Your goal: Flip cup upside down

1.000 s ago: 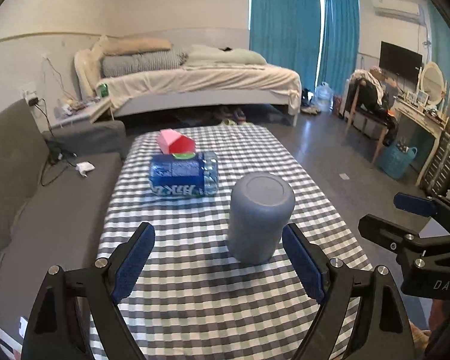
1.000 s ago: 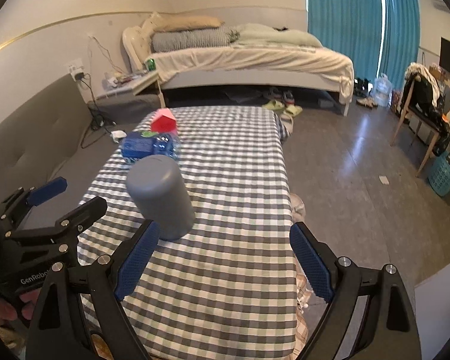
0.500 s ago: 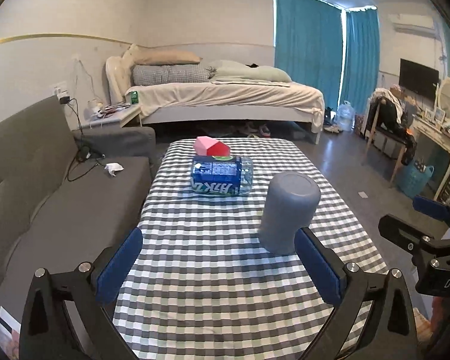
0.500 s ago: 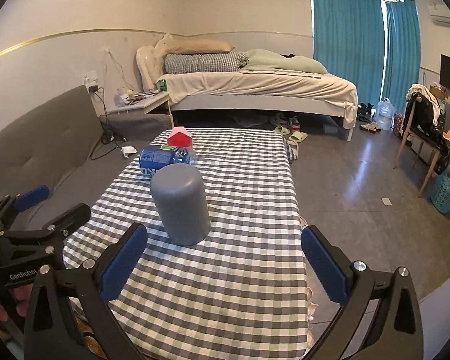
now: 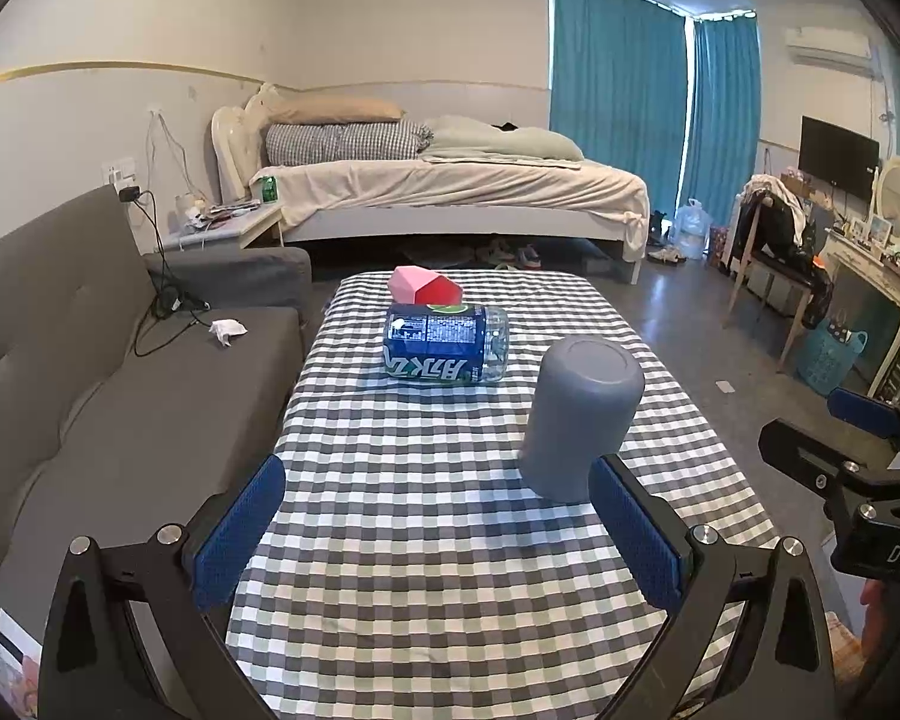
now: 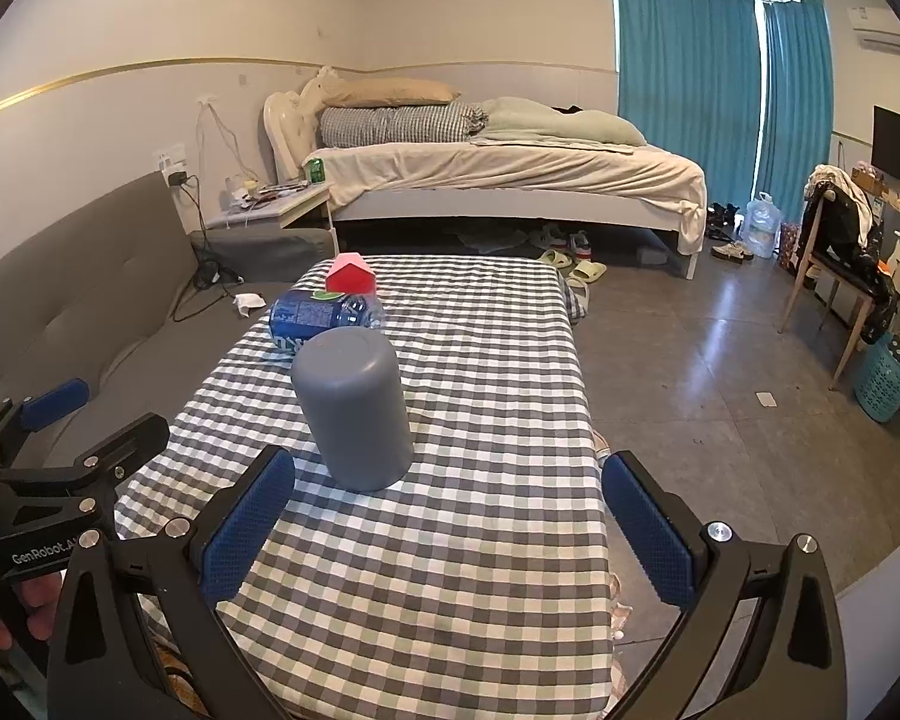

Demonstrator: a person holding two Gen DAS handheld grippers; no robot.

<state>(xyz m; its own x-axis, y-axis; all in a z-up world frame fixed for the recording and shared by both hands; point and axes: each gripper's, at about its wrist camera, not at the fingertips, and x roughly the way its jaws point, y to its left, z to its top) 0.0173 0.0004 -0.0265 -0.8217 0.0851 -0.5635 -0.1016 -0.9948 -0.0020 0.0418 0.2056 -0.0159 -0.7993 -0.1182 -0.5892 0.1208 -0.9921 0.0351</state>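
On the checked tabletop [image 5: 426, 540], left tool [image 5: 444, 519] wide open, empty; bottle [image 5: 444, 350] at 12 o'clock; cup [image 5: 579, 417] at 1, closed end up, rim down. Right tool [image 6: 447, 525] wide open, empty. Risk: nudging cup topples it.

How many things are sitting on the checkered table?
3. A grey plastic cup stands upside down nearest the grippers. A clear bottle with a blue label lies on its side behind it. A pink and red house-shaped block sits just beyond the bottle. Something small could hide behind them.
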